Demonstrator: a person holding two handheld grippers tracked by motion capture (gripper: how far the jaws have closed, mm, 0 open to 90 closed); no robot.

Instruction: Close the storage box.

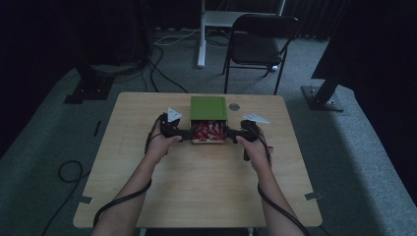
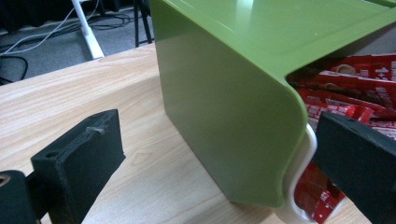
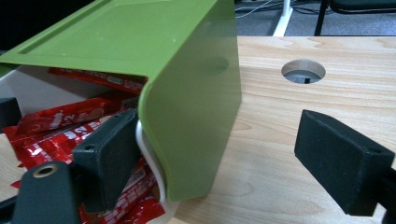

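Two forearms enter from the table's near edge. The left gripper (image 1: 183, 133) and right gripper (image 1: 234, 134) flank a green box (image 1: 208, 108) near the far edge of the wooden table (image 1: 196, 182). Each gripper is spread wide, one jaw inside the white drawer (image 2: 299, 186), which is partly slid out, the other outside the green wall; neither clamps anything. The drawer holds red snack packets (image 3: 60, 126). Risks, as judged: uneven closing could skew the drawer or tilt the light shell; an inner jaw may crush or snag packets; a pull could drag the whole box along. Beyond, a round cable hole (image 3: 303, 71) and a folding chair (image 1: 260, 42).
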